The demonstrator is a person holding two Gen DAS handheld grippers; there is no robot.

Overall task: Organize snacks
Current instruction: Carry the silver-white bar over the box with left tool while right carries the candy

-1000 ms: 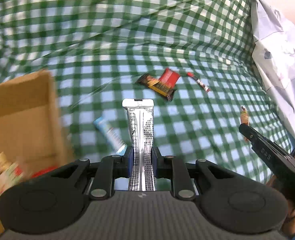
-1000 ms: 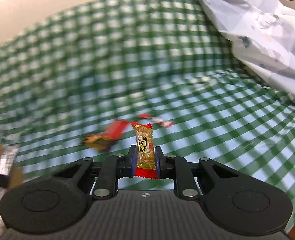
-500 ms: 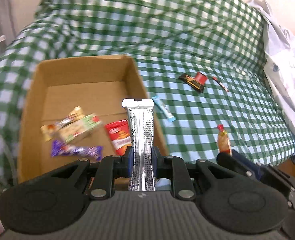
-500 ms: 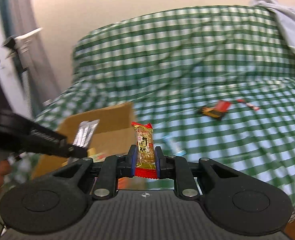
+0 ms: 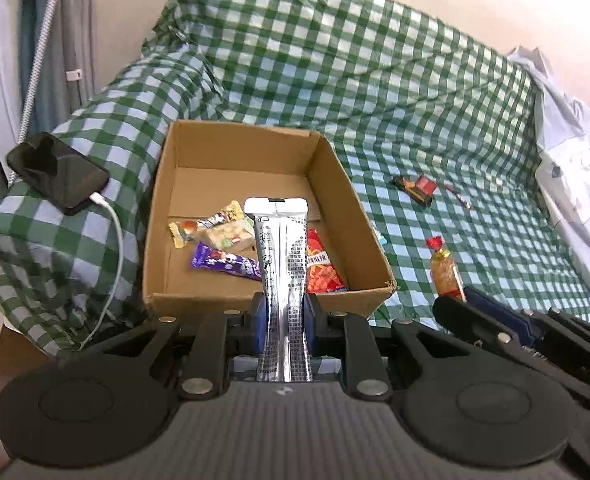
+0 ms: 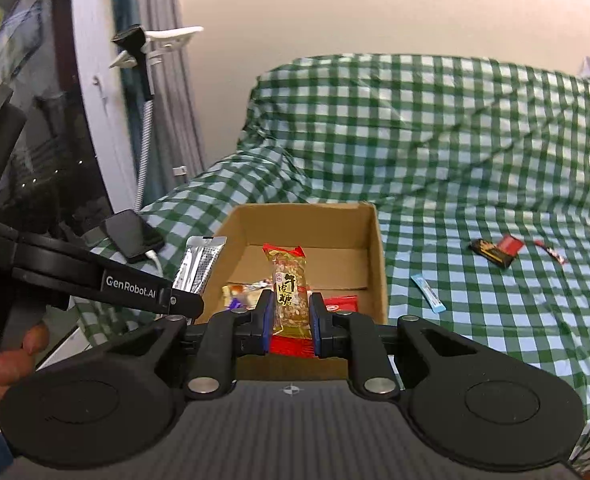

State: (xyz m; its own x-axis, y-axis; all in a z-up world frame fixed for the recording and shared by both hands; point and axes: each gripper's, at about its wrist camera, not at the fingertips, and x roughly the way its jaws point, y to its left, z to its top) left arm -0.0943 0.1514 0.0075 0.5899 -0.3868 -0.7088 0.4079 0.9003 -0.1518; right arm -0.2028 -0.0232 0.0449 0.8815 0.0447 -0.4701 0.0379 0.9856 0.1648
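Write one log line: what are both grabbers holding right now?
left gripper: shut on silver packet | right gripper: shut on peanut candy | both near cardboard box

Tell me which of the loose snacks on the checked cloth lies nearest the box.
The blue stick, just right of the box. The black-and-red wrappers and thin red stick lie farther right.

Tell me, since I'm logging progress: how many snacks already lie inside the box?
4 visible in the brown cardboard box: yellow-ended wrapper, pale nut bar, purple bar, red packet. Others may hide behind the held silver pouch.
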